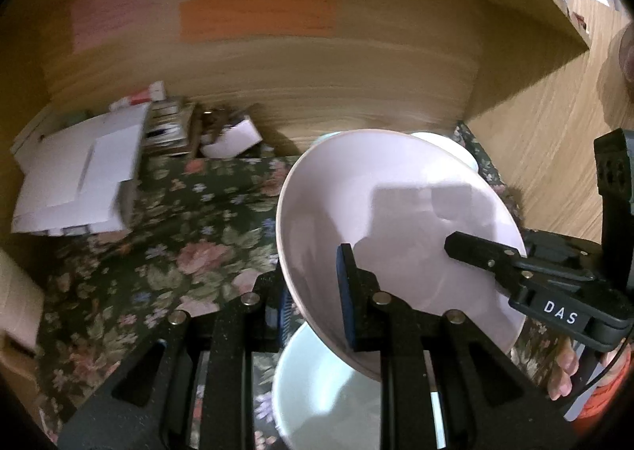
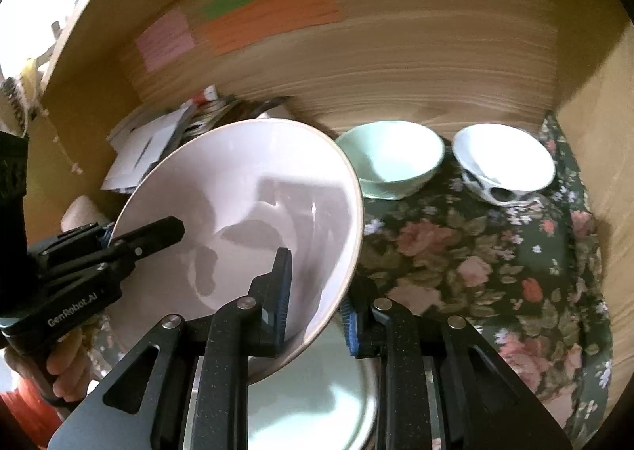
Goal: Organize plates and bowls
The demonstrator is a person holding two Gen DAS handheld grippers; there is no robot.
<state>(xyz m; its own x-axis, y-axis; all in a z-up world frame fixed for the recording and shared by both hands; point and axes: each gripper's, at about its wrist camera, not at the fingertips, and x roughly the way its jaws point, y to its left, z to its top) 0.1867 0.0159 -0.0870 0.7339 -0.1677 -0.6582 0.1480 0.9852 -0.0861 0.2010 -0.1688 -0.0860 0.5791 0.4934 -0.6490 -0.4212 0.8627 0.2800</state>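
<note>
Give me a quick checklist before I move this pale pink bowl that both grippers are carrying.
1. Left gripper clamped on the pale pink ceramic bowl rim: ok.
2. Right gripper clamped on the opposite rim: ok.
3. Bowl lifted clear of the mint-green plate below: ok.
4. Bowl level: not ok, tilted.
5. Mint-green bowl upright for stacking: ok.
6. White patterned bowl out of the way: cannot tell.

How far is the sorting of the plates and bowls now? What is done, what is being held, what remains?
Done: hard to tell; a green bowl and a white bowl stand side by side by the back wall. In hand: both the left gripper and right gripper clamp the rim of the pink bowl, tilted above the table. Left: placing it; a pale plate lies beneath.
</note>
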